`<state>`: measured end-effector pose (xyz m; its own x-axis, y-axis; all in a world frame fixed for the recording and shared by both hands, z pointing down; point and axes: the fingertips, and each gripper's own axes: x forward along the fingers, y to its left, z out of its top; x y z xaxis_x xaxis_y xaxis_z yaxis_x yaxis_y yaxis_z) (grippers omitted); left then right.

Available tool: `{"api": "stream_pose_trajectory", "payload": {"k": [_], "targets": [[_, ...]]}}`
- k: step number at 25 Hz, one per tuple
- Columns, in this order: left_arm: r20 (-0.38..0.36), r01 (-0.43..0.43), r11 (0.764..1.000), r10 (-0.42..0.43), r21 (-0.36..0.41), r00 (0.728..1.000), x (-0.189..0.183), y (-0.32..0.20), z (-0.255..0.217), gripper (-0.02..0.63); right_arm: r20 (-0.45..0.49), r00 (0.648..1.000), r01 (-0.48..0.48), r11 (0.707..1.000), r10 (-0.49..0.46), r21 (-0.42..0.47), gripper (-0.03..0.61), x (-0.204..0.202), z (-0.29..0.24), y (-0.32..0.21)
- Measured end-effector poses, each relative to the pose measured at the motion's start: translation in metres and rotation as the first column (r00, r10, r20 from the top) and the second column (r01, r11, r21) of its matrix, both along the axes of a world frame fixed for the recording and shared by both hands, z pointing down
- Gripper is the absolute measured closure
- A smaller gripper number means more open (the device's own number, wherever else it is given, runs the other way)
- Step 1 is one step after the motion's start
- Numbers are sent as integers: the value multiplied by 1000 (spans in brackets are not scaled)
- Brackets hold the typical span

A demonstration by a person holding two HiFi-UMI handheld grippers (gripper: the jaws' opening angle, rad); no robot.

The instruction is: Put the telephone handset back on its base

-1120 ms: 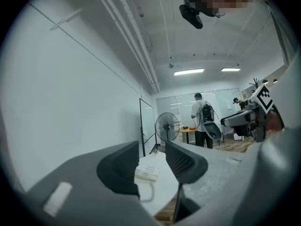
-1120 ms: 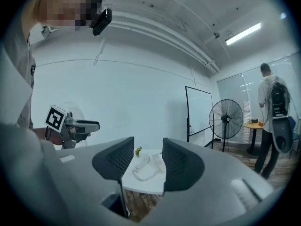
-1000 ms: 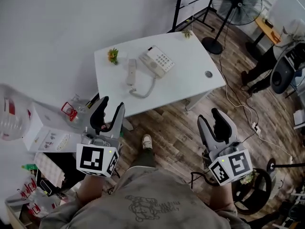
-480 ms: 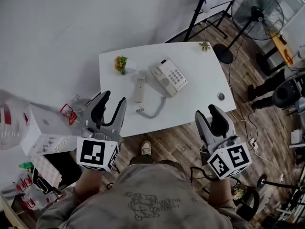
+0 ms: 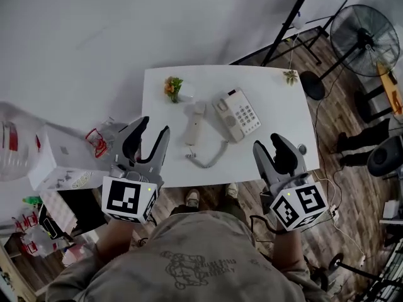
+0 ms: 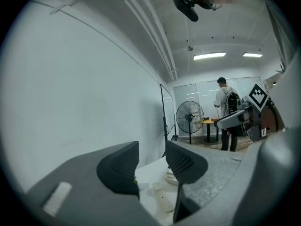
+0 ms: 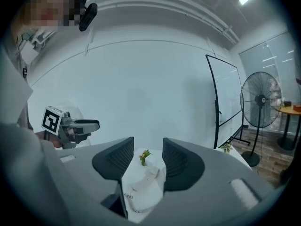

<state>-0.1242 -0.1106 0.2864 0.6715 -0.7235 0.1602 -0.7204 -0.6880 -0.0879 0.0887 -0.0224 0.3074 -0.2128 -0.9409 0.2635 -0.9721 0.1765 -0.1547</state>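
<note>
A white telephone handset (image 5: 195, 123) lies on the white table (image 5: 271, 106), off its base, joined by a coiled cord (image 5: 211, 159). The white base (image 5: 238, 114) with a keypad sits just right of it. The handset (image 7: 143, 182) shows between the right jaws, still far off, and the handset (image 6: 163, 201) appears low in the left gripper view. My left gripper (image 5: 151, 133) hovers open near the table's left front corner. My right gripper (image 5: 269, 148) hovers open over the table's front right edge. Neither holds anything.
A small plant (image 5: 172, 87) stands at the table's back left, another sprig (image 5: 290, 76) at the back right corner. A floor fan (image 5: 367, 30) and a black stand (image 5: 286, 27) are beyond the table. White boxes (image 5: 60, 165) and clutter sit at the left. A person (image 6: 225, 108) stands far off.
The view has closed in on the table: it now sits lower and nearer in the head view. Both grippers have come forward to its front edge, still open and empty.
</note>
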Motion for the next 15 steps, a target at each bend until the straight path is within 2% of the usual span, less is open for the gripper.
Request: {"api": "stream_pose_trajectory", "payload": {"k": [8,15], "targets": [[28,128,992,-128,-9,991,29,-14,2,440,26,989,144,989,-144,-10,359,34,8,-42],[37,284,958,-283,-26,958,52,-13,7,440,36,959,283,959,-282,-12,360,69,8,-73]]}}
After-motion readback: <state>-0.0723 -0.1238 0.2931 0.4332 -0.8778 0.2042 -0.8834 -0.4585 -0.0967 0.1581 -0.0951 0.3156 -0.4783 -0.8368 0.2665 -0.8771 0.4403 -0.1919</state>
